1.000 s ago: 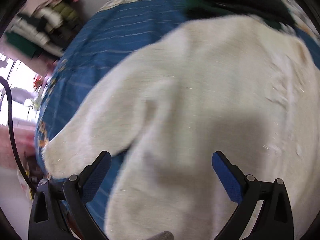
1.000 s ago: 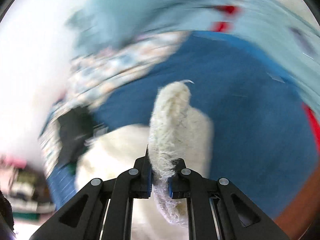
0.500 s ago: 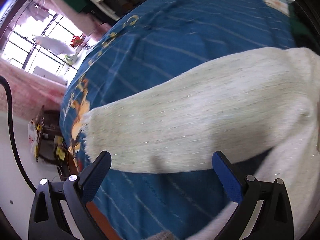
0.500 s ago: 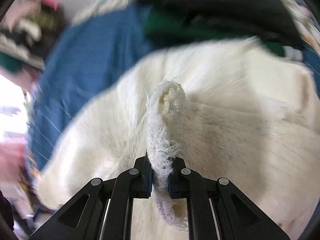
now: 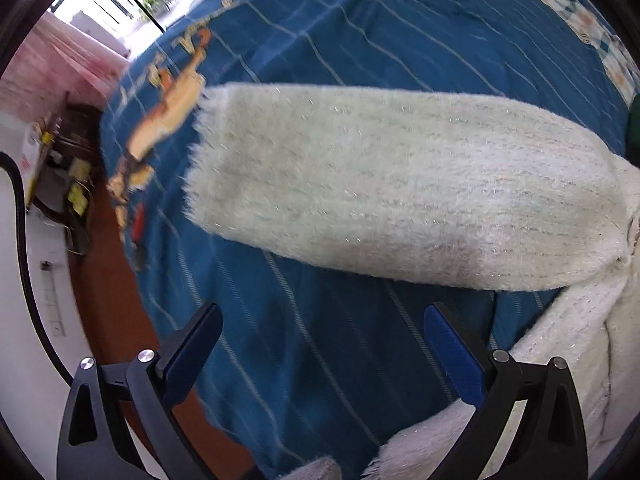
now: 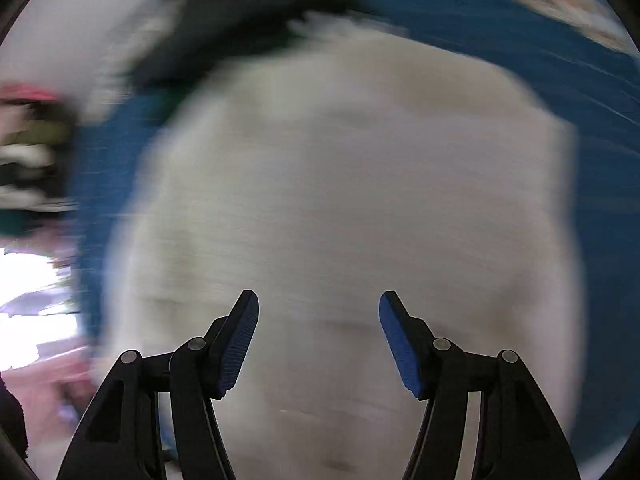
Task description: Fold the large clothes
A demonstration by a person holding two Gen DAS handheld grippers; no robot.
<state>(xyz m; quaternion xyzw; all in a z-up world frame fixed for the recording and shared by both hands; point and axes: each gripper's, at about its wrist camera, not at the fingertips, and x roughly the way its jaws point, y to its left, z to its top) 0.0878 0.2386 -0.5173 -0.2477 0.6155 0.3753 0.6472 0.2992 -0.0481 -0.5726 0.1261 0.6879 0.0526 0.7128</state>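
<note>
A fluffy white sweater lies on a blue striped bedspread (image 5: pixel 360 32). In the left wrist view one sleeve (image 5: pixel 392 188) stretches flat to the left, its cuff near the bed's edge, and the body's hem (image 5: pixel 560 344) shows at the lower right. My left gripper (image 5: pixel 320 324) is open and empty, above the blue cover just below the sleeve. In the blurred right wrist view the sweater's body (image 6: pixel 340 180) fills the frame. My right gripper (image 6: pixel 319 308) is open and empty above it.
The bed's left edge drops to a reddish-brown floor (image 5: pixel 112 288) with a cluttered low stand (image 5: pixel 64 160) and a black cable (image 5: pixel 20 216). Dark clothes (image 6: pixel 240 20) lie beyond the sweater. Shelves of folded items (image 6: pixel 28 160) blur at the left.
My right gripper has opened and let go of the sweater fold it held. My left gripper has swung left from over the body to the outstretched sleeve, staying open.
</note>
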